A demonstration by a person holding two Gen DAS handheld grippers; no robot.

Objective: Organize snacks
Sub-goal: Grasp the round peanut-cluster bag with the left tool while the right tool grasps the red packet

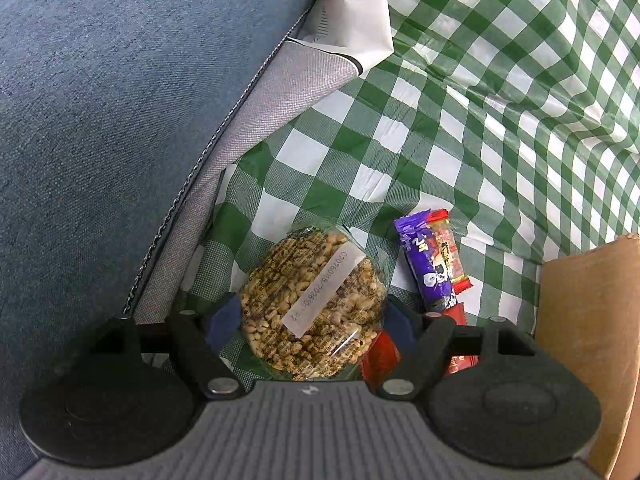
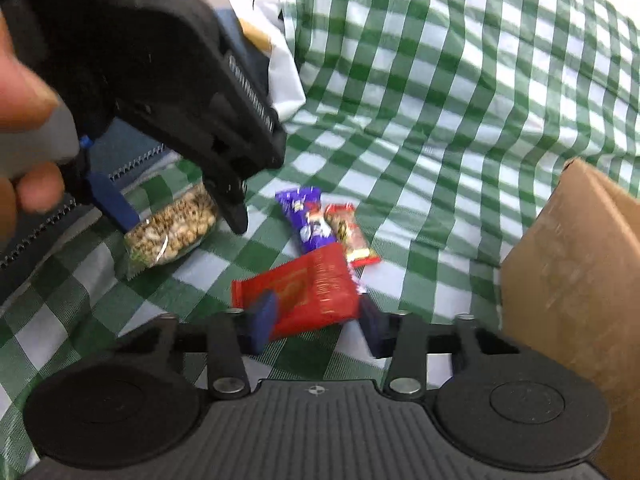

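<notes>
A round puffed-grain cake in clear wrap lies on the green checked cloth. My left gripper has its blue pads against both sides of the cake. The right wrist view shows that gripper on the cake at the left. A purple bar and a small red-wrapped snack lie to the right; both show in the right wrist view, purple and red. A flat red packet lies between the pads of my right gripper, which stand just outside its edges.
A cardboard box stands at the right, also in the left wrist view. A blue-grey cushion with a zip runs along the left. A white plastic bag lies at the back on the cloth.
</notes>
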